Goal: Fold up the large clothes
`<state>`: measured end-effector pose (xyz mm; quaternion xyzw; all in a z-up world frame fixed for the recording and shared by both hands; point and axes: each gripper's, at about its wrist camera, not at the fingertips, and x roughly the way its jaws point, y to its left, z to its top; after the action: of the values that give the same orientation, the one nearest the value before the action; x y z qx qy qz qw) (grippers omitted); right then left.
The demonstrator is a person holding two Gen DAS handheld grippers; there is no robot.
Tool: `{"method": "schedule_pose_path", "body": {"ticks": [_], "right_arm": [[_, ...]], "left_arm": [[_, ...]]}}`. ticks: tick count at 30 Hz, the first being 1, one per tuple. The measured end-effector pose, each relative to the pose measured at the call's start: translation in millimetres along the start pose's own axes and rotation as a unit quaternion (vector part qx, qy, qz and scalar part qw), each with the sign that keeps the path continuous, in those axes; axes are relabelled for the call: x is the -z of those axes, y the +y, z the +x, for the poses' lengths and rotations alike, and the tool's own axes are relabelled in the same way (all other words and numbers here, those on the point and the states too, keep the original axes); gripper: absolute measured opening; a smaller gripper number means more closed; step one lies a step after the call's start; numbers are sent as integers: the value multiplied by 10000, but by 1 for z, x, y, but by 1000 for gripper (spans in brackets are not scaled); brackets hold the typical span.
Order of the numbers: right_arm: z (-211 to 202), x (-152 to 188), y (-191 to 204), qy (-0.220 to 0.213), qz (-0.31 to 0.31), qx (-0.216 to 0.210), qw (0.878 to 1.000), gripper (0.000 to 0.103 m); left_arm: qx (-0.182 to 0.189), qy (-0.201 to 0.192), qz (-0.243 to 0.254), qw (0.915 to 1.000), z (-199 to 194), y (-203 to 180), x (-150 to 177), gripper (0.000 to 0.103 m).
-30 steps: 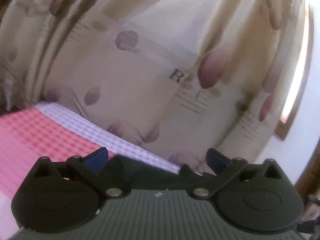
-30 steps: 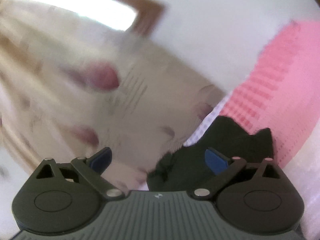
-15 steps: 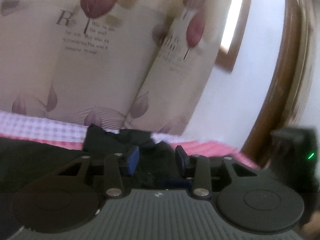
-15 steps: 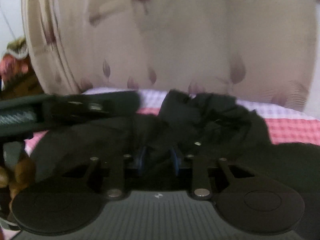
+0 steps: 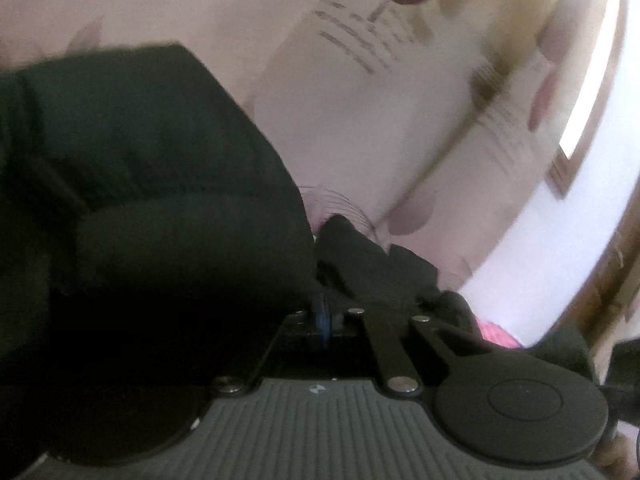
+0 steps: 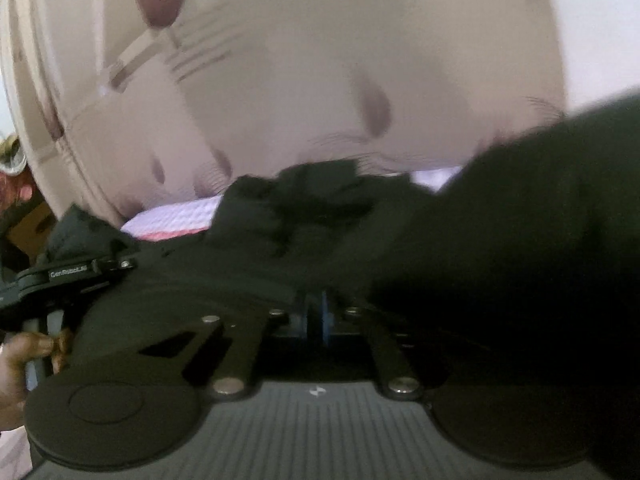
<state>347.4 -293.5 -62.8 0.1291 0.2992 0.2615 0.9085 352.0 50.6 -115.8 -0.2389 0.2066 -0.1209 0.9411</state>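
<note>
On my left feed the left tongs [image 5: 323, 314] are pinched together, the blue pads meeting on a fold of the black garment [image 5: 152, 184]. That cloth rises in a big dark mass from 8 o'clock up to 11 o'clock and blocks the whole left half of the view. More of it lies crumpled just past the pads toward 2 o'clock. Behind, a pale curtain [image 5: 360, 120] printed with leaves and lettering fills 12 to 2 o'clock. A bright window strip [image 5: 584, 92] with a wooden frame sits at 3 o'clock. A sliver of pink checked bed cover [image 5: 498, 334] shows at 4 o'clock, just beside the linkage.

On my right feed the right tongs [image 6: 316, 314] are likewise closed on the black garment [image 6: 520, 240], which heaps up from 1 to 4 o'clock and hides everything on that side. Crumpled black folds lie ahead at 12 o'clock, on the bed cover [image 6: 172, 216], whose lilac and pink checks show at 10 o'clock. The left gripper body [image 6: 64, 276] enters at 9 o'clock, with the hand [image 6: 24, 356] holding it below at 8 o'clock. The curtain [image 6: 320, 80] hangs close behind the bed's far edge. Open room shows only toward 10 o'clock; both feeds are motion-blurred.
</note>
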Motion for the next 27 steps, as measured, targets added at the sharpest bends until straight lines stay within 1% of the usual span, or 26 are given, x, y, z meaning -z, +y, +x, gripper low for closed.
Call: {"method": "schedule_pose_path", "body": {"ticks": [4, 9, 11, 12, 14, 15, 16, 18, 19, 21, 22, 24, 27], "right_arm": [[-15, 4, -29, -112, 193, 200, 9996, 0], [-45, 13, -80, -251, 768, 524, 9954, 0], [-54, 18, -98, -227, 1063, 522, 9927, 0], [-56, 19, -101, -194, 1085, 574, 9923, 0], [-58, 19, -100, -87, 977, 721, 9926, 0], [-59, 20, -98, -26, 943, 784, 9924, 0], [-60, 21, -95, 40, 816, 870, 9929, 0], [-64, 25, -87, 85, 526, 1035, 9932, 0], [-67, 29, -86, 44, 448, 1109, 9928, 0], [-66, 32, -85, 12, 370, 1186, 9923, 0], [-64, 32, -86, 41, 338, 1256, 9915, 0], [-56, 29, -82, 105, 169, 1444, 9893, 0], [-53, 30, -74, 116, -114, 1637, 9864, 0]], "left_arm": [[-184, 71, -71, 9998, -6, 14, -5, 11], [-218, 336, -177, 9990, -20, 36, -14, 11], [-253, 462, -247, 9983, -25, 44, -20, 11], [-241, 517, -332, 9978, -26, 52, -23, 11], [-232, 559, -559, 9966, -36, 69, -26, 11], [-212, 604, -760, 9951, -40, 80, -27, 11], [-217, 649, -951, 9931, -44, 90, -28, 11], [-293, 654, -1149, 9908, -52, 102, -28, 11], [-271, 673, -1333, 9884, -54, 110, -28, 11], [-133, 721, -1863, 9798, -54, 126, -25, 11], [-156, 734, -1939, 9781, -52, 128, -25, 11], [-272, 759, -1807, 9802, -51, 124, -24, 11], [-283, 696, -1816, 9805, -52, 122, -21, 11]]}}
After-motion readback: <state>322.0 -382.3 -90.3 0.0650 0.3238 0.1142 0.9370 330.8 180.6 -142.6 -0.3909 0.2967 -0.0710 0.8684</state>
